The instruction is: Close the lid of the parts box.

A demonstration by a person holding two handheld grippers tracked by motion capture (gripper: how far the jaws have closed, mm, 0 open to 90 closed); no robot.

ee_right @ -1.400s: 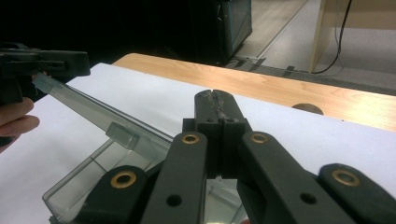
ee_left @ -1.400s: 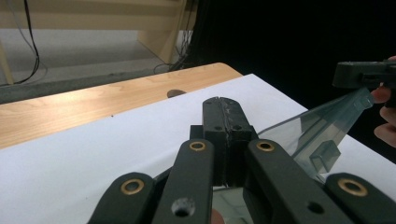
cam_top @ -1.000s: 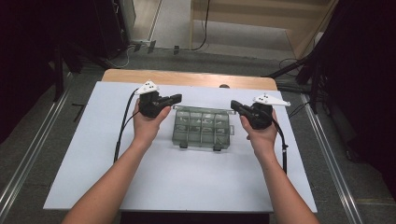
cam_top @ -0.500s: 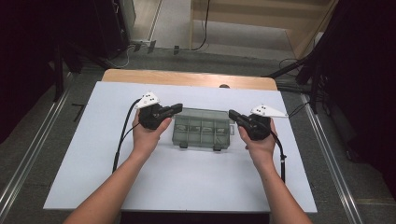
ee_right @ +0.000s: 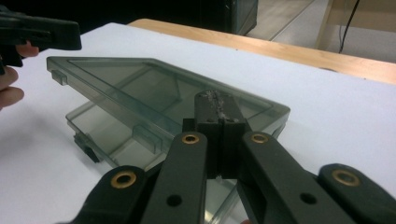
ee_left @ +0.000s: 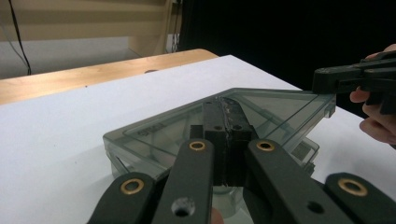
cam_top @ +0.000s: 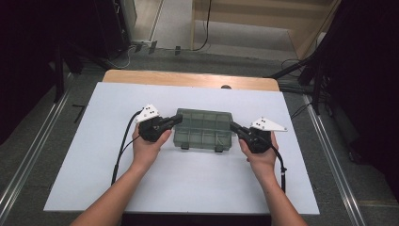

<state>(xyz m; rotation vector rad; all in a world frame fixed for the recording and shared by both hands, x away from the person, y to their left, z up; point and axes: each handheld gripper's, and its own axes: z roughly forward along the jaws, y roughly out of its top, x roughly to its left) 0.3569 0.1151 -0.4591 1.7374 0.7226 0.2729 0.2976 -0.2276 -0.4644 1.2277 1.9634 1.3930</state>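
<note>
Right now a translucent grey-green plastic compartment box [cam_top: 203, 130] sits near the middle of the white surface [cam_top: 94, 141], a bit toward its far edge, latch tabs facing the near edge. Its clear hinged lid [ee_right: 154, 93] is partly raised at the front, tilted up off the base, as seen in both gripper views.

The left hand-held gripper [cam_top: 175, 121] comes in at the box's left end, jaws pressed together on the lid's edge there. The right hand-held gripper [cam_top: 235, 127] does the same at the right end, jaws closed on the lid edge. Both hands [cam_top: 147, 143] rest low on the surface.

Risks, as a judgement:
- Each grip is only a thin pinch on slick plastic at the very edge, so the lid could slip out and snap down.
- Uneven lifting between the two sides would twist the lid and strain the hinge.
- Nothing holds the base down; it looks light, so it may ride up with the lid or skid toward the far edge.
- Compartment contents can't be made out; if any are there, a jolt could scatter them.
</note>
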